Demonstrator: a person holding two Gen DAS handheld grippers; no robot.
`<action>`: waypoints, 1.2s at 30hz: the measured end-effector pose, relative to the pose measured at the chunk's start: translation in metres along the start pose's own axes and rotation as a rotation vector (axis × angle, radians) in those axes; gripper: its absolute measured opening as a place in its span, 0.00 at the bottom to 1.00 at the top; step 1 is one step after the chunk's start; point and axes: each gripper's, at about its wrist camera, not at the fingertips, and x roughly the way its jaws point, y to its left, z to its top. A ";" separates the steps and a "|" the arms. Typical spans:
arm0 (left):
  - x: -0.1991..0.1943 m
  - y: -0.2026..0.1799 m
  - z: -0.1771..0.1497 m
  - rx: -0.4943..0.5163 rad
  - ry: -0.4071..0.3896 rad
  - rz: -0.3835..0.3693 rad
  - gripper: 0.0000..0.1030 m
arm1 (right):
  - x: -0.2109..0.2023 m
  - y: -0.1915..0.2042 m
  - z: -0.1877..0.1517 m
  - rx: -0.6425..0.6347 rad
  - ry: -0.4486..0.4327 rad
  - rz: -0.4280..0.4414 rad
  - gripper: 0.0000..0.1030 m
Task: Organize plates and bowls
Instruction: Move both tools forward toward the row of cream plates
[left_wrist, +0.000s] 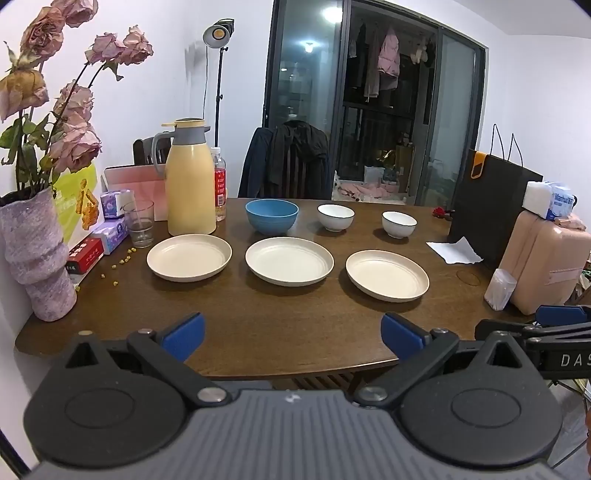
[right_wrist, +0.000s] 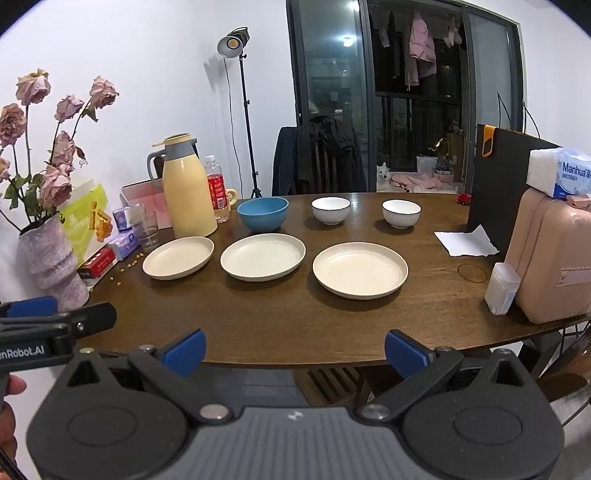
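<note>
L claw (left_wrist: 291, 334) & R claw (right_wrist: 293, 350) both spread wide, empty, short of counter (left_wrist: 280, 325) edge. 3 cream plates (left_wrist: 289, 260) in near row, bowls (left_wrist: 272, 216) behind. Suggest: pinch a plate by its rim, lift level, stack centred.

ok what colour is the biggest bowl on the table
Blue, the big bowl behind the middle plate; clearest in the right wrist view.
</note>
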 end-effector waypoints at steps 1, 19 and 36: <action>0.001 -0.001 0.001 0.000 0.001 0.000 1.00 | 0.003 -0.001 0.001 0.001 0.001 0.001 1.00; 0.057 0.013 0.028 -0.019 0.040 0.019 1.00 | 0.067 -0.003 0.033 -0.001 0.038 0.015 1.00; 0.110 0.030 0.047 -0.059 0.084 0.063 1.00 | 0.131 -0.001 0.062 -0.011 0.092 0.075 1.00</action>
